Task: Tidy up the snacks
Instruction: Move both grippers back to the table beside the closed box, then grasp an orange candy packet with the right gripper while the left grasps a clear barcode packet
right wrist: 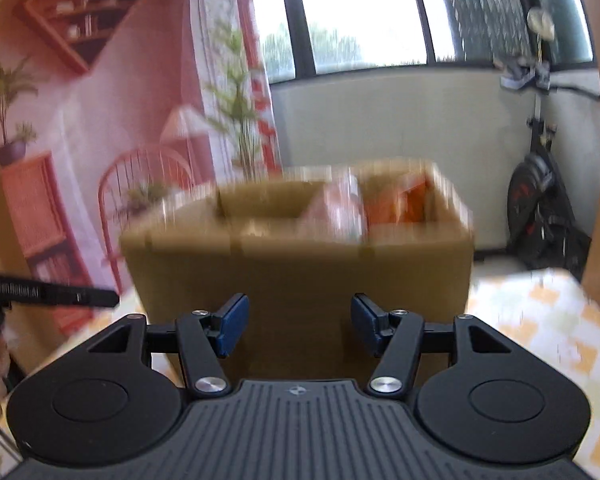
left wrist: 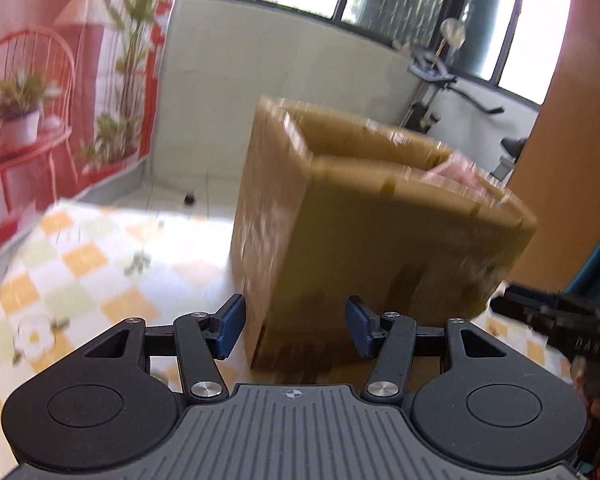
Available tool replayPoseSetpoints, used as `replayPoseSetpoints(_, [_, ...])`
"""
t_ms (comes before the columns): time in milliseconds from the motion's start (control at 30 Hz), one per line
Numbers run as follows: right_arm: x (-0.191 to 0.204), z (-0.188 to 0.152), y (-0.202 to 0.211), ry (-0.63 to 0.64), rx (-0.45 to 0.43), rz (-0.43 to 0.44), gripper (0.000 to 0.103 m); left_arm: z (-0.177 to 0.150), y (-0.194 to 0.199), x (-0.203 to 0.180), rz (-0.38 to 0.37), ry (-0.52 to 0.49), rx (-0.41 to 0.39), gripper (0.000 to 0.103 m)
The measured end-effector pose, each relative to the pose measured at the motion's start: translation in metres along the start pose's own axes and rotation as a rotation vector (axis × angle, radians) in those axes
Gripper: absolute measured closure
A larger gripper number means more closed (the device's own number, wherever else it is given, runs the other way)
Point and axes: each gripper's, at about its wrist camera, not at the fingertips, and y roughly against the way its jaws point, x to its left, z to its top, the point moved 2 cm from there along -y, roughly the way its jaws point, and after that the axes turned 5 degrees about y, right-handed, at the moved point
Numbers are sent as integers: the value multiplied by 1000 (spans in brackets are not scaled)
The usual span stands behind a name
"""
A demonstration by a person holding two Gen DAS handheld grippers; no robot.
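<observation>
Cardboard box [right wrist: 300,264] on checkered table [left wrist: 80,264], snack packets [right wrist: 380,204] inside at right end. Right gripper [right wrist: 296,326] squarely facing long near wall, fingers spread, empty. Left gripper [left wrist: 296,328] at box's near-left corner, also spread, empty. Right looks nearer packets. Frames blurred.

box [right wrist: 300,276] on table [right wrist: 540,320], snack packets [right wrist: 380,204] inside, exercise bike [right wrist: 540,208] behind

a checked tablecloth [left wrist: 80,264], a printed room backdrop [left wrist: 60,80], dark-framed windows [right wrist: 360,20] and an exercise bike [right wrist: 540,208].
</observation>
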Motion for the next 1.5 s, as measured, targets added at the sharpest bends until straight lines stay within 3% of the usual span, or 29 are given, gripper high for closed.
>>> replayPoseSetpoints(267, [-1, -86, -27, -4, 281, 35, 44, -35, -9, 8, 9, 40, 79, 45])
replayPoseSetpoints(400, [10, -107, -28, 41, 345, 92, 44, -44, -13, 11, 4, 60, 107, 45])
replayPoseSetpoints(600, [28, -120, -27, 161, 351, 170, 43, -58, -13, 11, 4, 70, 129, 46])
replayPoseSetpoints(867, [37, -124, -44, 225, 352, 195, 38, -61, -13, 15, 22, 73, 144, 46])
replayPoseSetpoints(967, [38, -125, -45, 207, 342, 221, 51, -62, -13, 15, 24, 75, 147, 46])
replayPoseSetpoints(1067, [38, -125, -44, 190, 340, 247, 80, -62, -14, 13, 24, 74, 153, 46])
replayPoseSetpoints(1267, [37, -124, -44, 162, 328, 237, 82, -60, -17, 8, 23, 54, 153, 46])
replayPoseSetpoints(1500, [1, -124, -39, 67, 291, 61, 82, -60, -36, 5, 60, -24, 168, 45])
